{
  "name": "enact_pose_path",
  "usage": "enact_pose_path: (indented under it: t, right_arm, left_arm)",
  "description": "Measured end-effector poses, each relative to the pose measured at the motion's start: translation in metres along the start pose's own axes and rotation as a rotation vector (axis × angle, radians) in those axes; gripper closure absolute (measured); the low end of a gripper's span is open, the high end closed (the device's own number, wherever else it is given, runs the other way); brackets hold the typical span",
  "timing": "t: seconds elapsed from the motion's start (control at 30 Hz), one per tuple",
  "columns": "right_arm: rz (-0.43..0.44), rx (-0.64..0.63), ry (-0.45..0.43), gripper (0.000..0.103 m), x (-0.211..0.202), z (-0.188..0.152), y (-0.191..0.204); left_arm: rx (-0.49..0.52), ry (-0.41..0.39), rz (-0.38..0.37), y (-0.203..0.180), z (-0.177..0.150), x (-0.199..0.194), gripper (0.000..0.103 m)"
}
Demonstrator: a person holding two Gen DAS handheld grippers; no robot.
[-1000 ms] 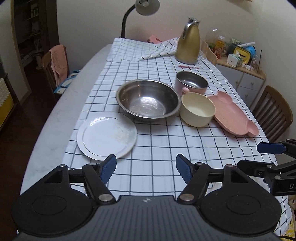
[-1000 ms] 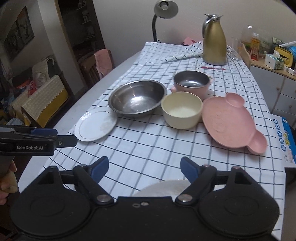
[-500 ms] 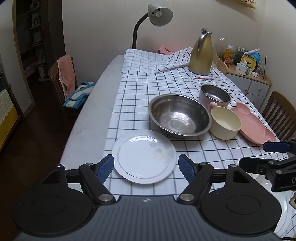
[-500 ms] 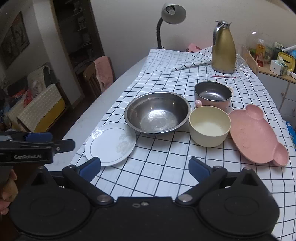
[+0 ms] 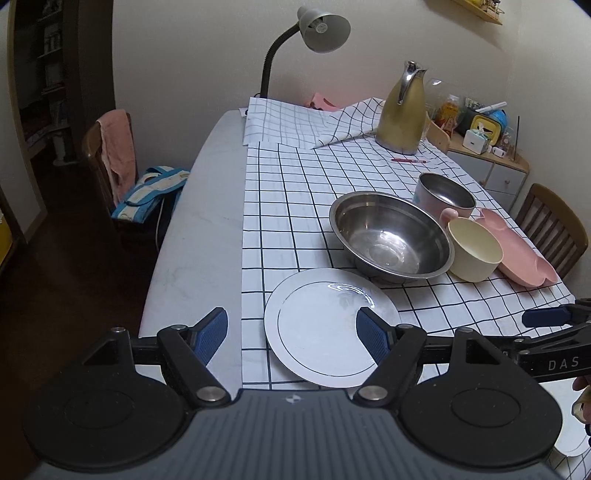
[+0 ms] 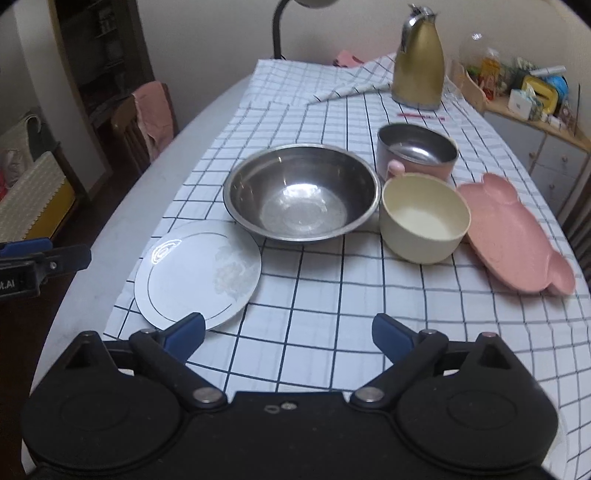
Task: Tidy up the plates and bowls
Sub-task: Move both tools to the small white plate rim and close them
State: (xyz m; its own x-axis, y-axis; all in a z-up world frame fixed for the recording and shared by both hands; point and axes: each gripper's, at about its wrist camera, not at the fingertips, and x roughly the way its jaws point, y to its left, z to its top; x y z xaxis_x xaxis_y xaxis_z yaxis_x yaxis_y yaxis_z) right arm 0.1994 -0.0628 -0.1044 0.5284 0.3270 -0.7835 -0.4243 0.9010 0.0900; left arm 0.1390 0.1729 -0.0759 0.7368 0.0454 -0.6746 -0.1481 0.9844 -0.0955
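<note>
From the left wrist camera, the left gripper (image 5: 291, 330) stood wide with nothing between its blue pads, poised over the near rim of the white plate (image 5: 325, 339), which lay flat at the near edge of the checked tablecloth (image 5: 288, 206). Just behind the plate sat the large steel bowl (image 5: 391, 236), empty, and to its right the cream bowl (image 5: 474, 254), also empty, touching or nearly touching it. Behind these stood a pink pot with a steel lining (image 5: 445, 194), and the pink bear-shaped plate (image 5: 517, 254) lay at the far right. A gold thermos jug (image 5: 402, 110) and a desk lamp (image 5: 317, 26) stood at the far end. The right gripper's finger showed at the right edge.

From the right wrist camera, the right gripper (image 6: 288, 334) was wide, its jaws closing slightly on nothing, above bare cloth. Its left pad overlapped the white plate's (image 6: 195, 269) near rim in view; whether it touched, I could not tell. The steel bowl (image 6: 301, 192), cream bowl (image 6: 424, 218) and pink pot (image 6: 417, 151) were all empty.
</note>
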Motion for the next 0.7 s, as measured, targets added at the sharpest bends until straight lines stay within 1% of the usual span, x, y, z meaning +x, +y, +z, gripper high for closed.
enact_pose_path:
  t: [0.2,0.3,0.37,0.47,0.57,0.7]
  right_arm:
    - [-0.028,0.035,0.076,0.009,0.024,-0.003,0.008]
    - [-0.047,0.049,0.103,0.011,0.033,0.001,0.012]
    - [-0.053,0.059,0.111,0.015,0.038,0.005,0.013]
    - [-0.053,0.061,0.120,0.015,0.043,0.011,0.016]
    - [-0.048,0.056,0.112,0.015,0.048,0.015,0.021]
    - [-0.027,0.068,0.103,0.018,0.056,0.016,0.026]
  left_arm:
    - [-0.005,0.037,-0.027,0.013,0.000,0.027,0.027]
    - [-0.011,0.051,-0.040,0.018,0.001,0.039,0.027]
    - [-0.008,0.053,-0.049,0.021,0.001,0.044,0.027]
    - [-0.019,0.063,-0.073,0.027,0.001,0.050,0.027]
    - [-0.034,0.074,-0.093,0.033,0.000,0.055,0.027]
    - [-0.023,0.093,-0.102,0.037,-0.001,0.063,0.027]
